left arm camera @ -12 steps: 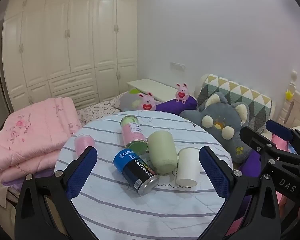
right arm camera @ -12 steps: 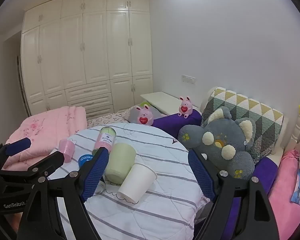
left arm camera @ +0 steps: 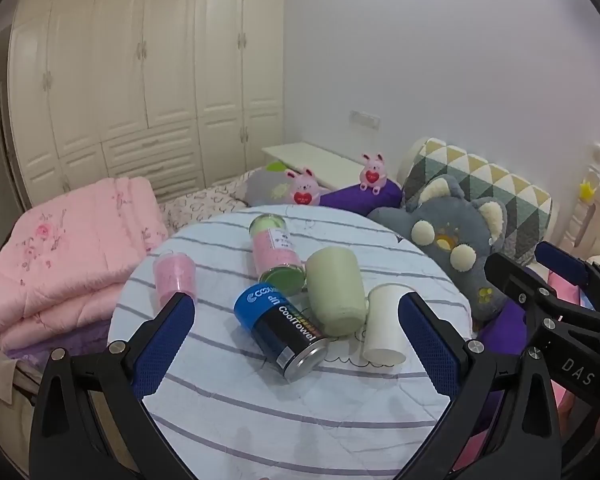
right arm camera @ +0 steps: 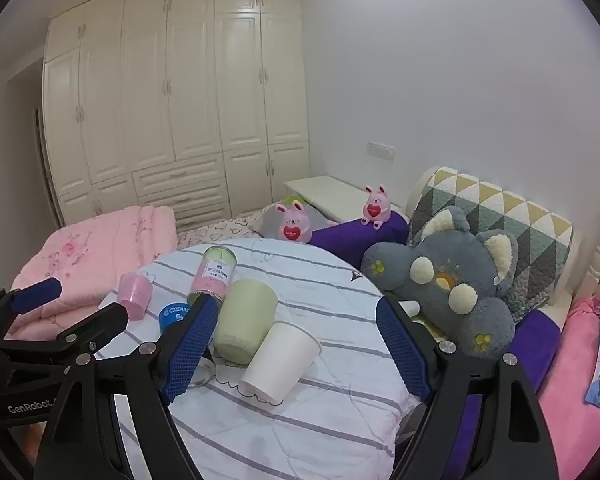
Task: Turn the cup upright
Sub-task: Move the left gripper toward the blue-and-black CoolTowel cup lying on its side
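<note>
A white paper cup (left arm camera: 384,326) lies on its side on the round striped table (left arm camera: 284,416); it also shows in the right wrist view (right arm camera: 281,357). A pale green cup (left arm camera: 335,295) lies on its side touching it, also seen from the right (right arm camera: 245,324). A small pink cup (left arm camera: 175,280) stands upside down at the left, also in the right wrist view (right arm camera: 134,295). My left gripper (left arm camera: 296,338) is open and empty, held above the near part of the table. My right gripper (right arm camera: 296,346) is open and empty, with the white cup between its fingers in view.
A blue and black CoolTowel can (left arm camera: 284,330) and a pink and green canister (left arm camera: 278,254) lie beside the cups. A grey plush toy (left arm camera: 456,240) and purple cushion sit right of the table. A folded pink quilt (left arm camera: 60,248) lies left. Wardrobes stand behind.
</note>
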A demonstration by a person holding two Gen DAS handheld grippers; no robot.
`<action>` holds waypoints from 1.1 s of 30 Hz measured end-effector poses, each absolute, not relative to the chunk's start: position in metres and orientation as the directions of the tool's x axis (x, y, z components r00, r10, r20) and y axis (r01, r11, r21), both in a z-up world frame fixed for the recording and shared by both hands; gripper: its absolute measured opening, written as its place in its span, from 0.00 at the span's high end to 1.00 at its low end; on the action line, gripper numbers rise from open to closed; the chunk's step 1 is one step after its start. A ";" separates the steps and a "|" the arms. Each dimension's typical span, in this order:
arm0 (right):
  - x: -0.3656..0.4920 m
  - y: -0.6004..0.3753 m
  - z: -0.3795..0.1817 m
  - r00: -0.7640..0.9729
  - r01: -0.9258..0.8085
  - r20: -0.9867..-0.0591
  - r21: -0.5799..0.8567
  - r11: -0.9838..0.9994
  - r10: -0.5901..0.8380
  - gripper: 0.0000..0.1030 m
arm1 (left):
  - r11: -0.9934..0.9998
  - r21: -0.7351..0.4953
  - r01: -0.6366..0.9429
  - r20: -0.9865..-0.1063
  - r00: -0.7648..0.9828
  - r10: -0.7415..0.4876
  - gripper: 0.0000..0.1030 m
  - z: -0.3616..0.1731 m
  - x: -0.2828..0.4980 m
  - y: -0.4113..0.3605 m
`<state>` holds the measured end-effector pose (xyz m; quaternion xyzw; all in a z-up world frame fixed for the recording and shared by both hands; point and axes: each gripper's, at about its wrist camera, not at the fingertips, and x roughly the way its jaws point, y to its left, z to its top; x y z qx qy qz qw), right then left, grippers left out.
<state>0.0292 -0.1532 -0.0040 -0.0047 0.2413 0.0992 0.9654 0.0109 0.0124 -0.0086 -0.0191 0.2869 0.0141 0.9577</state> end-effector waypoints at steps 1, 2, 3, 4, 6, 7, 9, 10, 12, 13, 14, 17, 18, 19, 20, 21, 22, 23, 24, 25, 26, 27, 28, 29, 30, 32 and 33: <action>0.030 -0.153 -0.004 0.861 -0.194 -0.472 0.037 0.980 0.188 0.20 | 0.999 -0.029 -0.040 -0.556 0.831 0.017 0.00 -0.010 0.012 0.013; 0.033 -0.153 -0.006 0.856 -0.196 -0.481 0.036 0.980 0.189 0.20 | 0.999 -0.028 -0.040 -0.562 0.827 0.017 0.00 -0.011 0.014 0.013; 0.036 -0.150 -0.011 0.850 -0.200 -0.491 0.035 0.979 0.191 0.20 | 0.999 -0.027 -0.040 -0.566 0.825 0.018 0.00 -0.013 0.015 0.014; 0.038 -0.150 -0.012 0.845 -0.202 -0.498 0.040 0.979 0.195 0.20 | 0.999 -0.026 -0.041 -0.567 0.823 0.019 0.00 -0.014 0.015 0.014; 0.042 -0.150 -0.014 0.839 -0.200 -0.508 0.042 0.979 0.194 0.20 | 0.999 -0.030 -0.040 -0.573 0.819 0.016 0.00 -0.015 0.017 0.016; 0.043 -0.150 -0.015 0.838 -0.200 -0.510 0.041 0.979 0.193 0.20 | 0.999 -0.032 -0.040 -0.575 0.818 0.014 0.00 -0.015 0.018 0.016; 0.044 -0.148 -0.017 0.836 -0.198 -0.515 0.037 0.980 0.188 0.20 | 0.999 -0.033 -0.039 -0.579 0.816 0.013 0.00 -0.016 0.021 0.016; 0.045 -0.147 -0.017 0.835 -0.197 -0.517 0.035 0.980 0.187 0.19 | 0.999 -0.032 -0.040 -0.580 0.814 0.014 0.00 -0.018 0.023 0.016; 0.046 -0.147 -0.018 0.835 -0.196 -0.518 0.033 0.980 0.184 0.20 | 0.999 -0.032 -0.041 -0.584 0.812 0.015 0.00 -0.019 0.025 0.017; 0.047 -0.146 -0.019 0.835 -0.196 -0.519 0.031 0.980 0.183 0.19 | 0.999 -0.033 -0.040 -0.586 0.810 0.013 0.00 -0.020 0.026 0.017; 0.048 -0.146 -0.020 0.834 -0.196 -0.520 0.030 0.980 0.183 0.20 | 0.999 -0.033 -0.040 -0.589 0.808 0.013 0.00 -0.021 0.027 0.017; 0.049 -0.144 -0.024 0.832 -0.194 -0.525 0.028 0.981 0.180 0.20 | 0.999 -0.032 -0.040 -0.591 0.807 0.013 0.00 -0.021 0.029 0.018; 0.049 -0.143 -0.024 0.832 -0.194 -0.526 0.027 0.981 0.179 0.20 | 0.999 -0.033 -0.040 -0.591 0.807 0.012 0.00 -0.022 0.028 0.018; 0.049 -0.143 -0.025 0.830 -0.194 -0.528 0.026 0.981 0.178 0.20 | 0.999 -0.033 -0.039 -0.591 0.807 0.012 0.00 -0.022 0.028 0.017; 0.050 -0.142 -0.026 0.829 -0.194 -0.531 0.025 0.981 0.178 0.20 | 0.999 -0.033 -0.040 -0.592 0.806 0.013 0.00 -0.023 0.029 0.017; 0.050 -0.142 -0.026 0.828 -0.194 -0.532 0.025 0.981 0.177 0.20 | 0.999 -0.032 -0.040 -0.593 0.805 0.013 0.00 -0.024 0.029 0.018; 0.051 -0.141 -0.026 0.827 -0.193 -0.535 0.023 0.981 0.175 0.20 | 0.999 -0.033 -0.040 -0.595 0.804 0.013 0.00 -0.025 0.030 0.018; 0.052 -0.140 -0.027 0.825 -0.194 -0.537 0.021 0.981 0.175 0.20 | 0.999 -0.034 -0.040 -0.598 0.801 0.011 0.00 -0.026 0.031 0.019; 0.052 -0.139 -0.027 0.824 -0.194 -0.539 0.021 0.981 0.175 0.20 | 0.999 -0.036 -0.040 -0.601 0.799 0.010 0.00 -0.028 0.031 0.020; 0.053 -0.139 -0.027 0.823 -0.194 -0.541 0.020 0.981 0.174 0.20 | 0.998 -0.037 -0.041 -0.604 0.797 0.011 0.00 -0.029 0.032 0.020; 0.053 -0.138 -0.028 0.822 -0.194 -0.542 0.020 0.981 0.173 0.20 | 0.998 -0.036 -0.042 -0.605 0.796 0.012 0.00 -0.030 0.032 0.021; 0.055 -0.138 -0.028 0.821 -0.194 -0.544 0.021 0.981 0.174 0.20 | 0.998 -0.036 -0.043 -0.605 0.796 0.013 0.00 -0.030 0.032 0.021; 0.055 -0.137 -0.028 0.819 -0.195 -0.546 0.021 0.981 0.174 0.20 | 0.998 -0.035 -0.043 -0.606 0.795 0.013 0.00 -0.031 0.033 0.022; 0.056 -0.137 -0.028 0.818 -0.196 -0.548 0.020 0.980 0.175 0.20 | 0.998 -0.035 -0.043 -0.606 0.795 0.013 0.00 -0.031 0.033 0.022; 0.057 -0.137 -0.029 0.817 -0.196 -0.549 0.021 0.980 0.176 0.20 | 0.998 -0.037 -0.043 -0.607 0.795 0.012 0.00 -0.031 0.034 0.023; 0.058 -0.136 -0.030 0.815 -0.198 -0.552 0.020 0.980 0.176 0.20 | 0.998 -0.042 -0.043 -0.612 0.790 0.008 0.00 -0.032 0.034 0.024; 0.060 -0.136 -0.030 0.813 -0.199 -0.555 0.019 0.980 0.176 0.20 | 0.998 -0.049 -0.043 -0.618 0.786 0.004 0.00 -0.033 0.035 0.026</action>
